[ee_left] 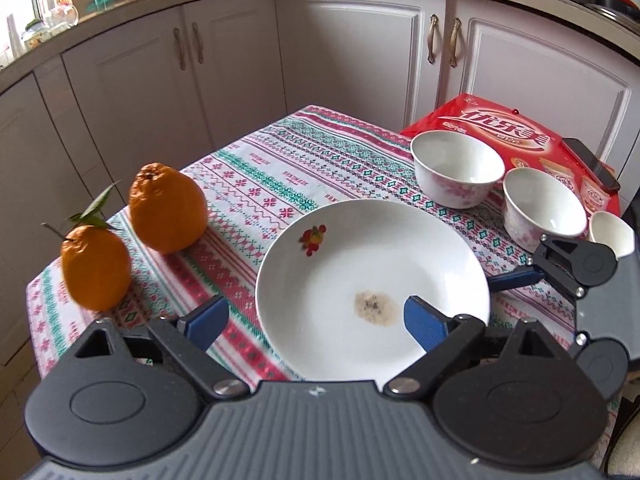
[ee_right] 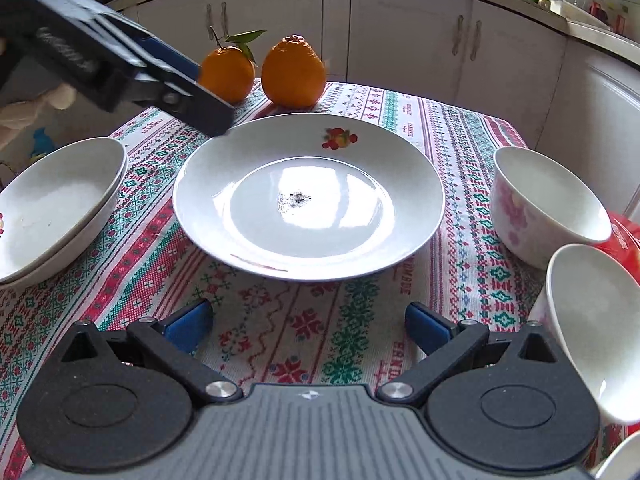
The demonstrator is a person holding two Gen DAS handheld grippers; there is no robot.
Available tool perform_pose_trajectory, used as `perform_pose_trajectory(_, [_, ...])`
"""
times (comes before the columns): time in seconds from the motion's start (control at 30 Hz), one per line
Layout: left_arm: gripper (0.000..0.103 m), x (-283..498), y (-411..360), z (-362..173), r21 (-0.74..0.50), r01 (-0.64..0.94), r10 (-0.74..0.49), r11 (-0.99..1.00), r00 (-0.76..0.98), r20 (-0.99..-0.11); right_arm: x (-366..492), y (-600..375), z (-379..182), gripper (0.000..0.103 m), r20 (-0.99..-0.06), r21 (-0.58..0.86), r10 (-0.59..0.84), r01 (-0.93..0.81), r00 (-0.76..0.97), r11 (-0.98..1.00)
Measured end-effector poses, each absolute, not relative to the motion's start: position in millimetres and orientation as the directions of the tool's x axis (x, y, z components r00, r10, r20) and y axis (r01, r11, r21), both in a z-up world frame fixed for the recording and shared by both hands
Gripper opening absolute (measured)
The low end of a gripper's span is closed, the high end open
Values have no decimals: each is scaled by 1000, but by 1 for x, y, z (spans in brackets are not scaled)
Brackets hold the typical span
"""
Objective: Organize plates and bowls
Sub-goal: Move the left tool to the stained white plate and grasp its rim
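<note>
A white plate [ee_left: 372, 276] with a fruit print and a brown stain lies on the patterned tablecloth; it also shows in the right wrist view [ee_right: 308, 196]. My left gripper [ee_left: 316, 320] is open, one finger above the plate's near rim, the other over the cloth. My right gripper [ee_right: 308, 324] is open and empty above the cloth, just short of the plate. Two stacked white plates [ee_right: 56, 204] lie at the left. Floral bowls [ee_left: 456, 168] [ee_left: 540, 208] stand right of the plate, with a third white bowl [ee_left: 610, 232] behind the right gripper.
Two oranges [ee_left: 166, 208] [ee_left: 94, 266] stand at the table's left edge. A red snack bag [ee_left: 516, 128] with a dark phone [ee_left: 592, 164] on it lies behind the bowls. Kitchen cabinets [ee_left: 360, 52] stand close beyond the table.
</note>
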State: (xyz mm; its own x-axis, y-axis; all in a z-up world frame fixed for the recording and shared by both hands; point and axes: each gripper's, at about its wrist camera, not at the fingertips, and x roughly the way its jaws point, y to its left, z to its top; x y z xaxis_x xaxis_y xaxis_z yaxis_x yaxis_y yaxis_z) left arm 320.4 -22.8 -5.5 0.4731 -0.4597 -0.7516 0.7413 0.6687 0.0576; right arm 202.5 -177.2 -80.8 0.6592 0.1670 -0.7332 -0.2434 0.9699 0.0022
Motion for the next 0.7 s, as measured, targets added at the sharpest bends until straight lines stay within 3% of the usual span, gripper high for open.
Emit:
perform_pose_trajectory(0.33, [93, 366, -50, -33, 14, 754, -443, 656, 401, -802, 215, -175, -81, 103, -736, 2, 167, -245, 656, 970])
perform_pose_trajectory(0.47, [81, 381, -59, -42, -9, 759, -438, 651, 366, -821, 218, -175, -82, 103, -731, 3, 177, -256, 659, 967])
perform_pose_trajectory(0.6, [80, 389, -66, -47, -14, 771, -430, 637, 340, -836, 219, -176, -82, 102, -729, 5, 189, -271, 658, 963])
perform_pose_trajectory(0.7, [72, 394, -71, -51, -16, 784, -421, 620, 315, -850, 220, -177, -81, 101, -725, 4, 196, -281, 660, 960])
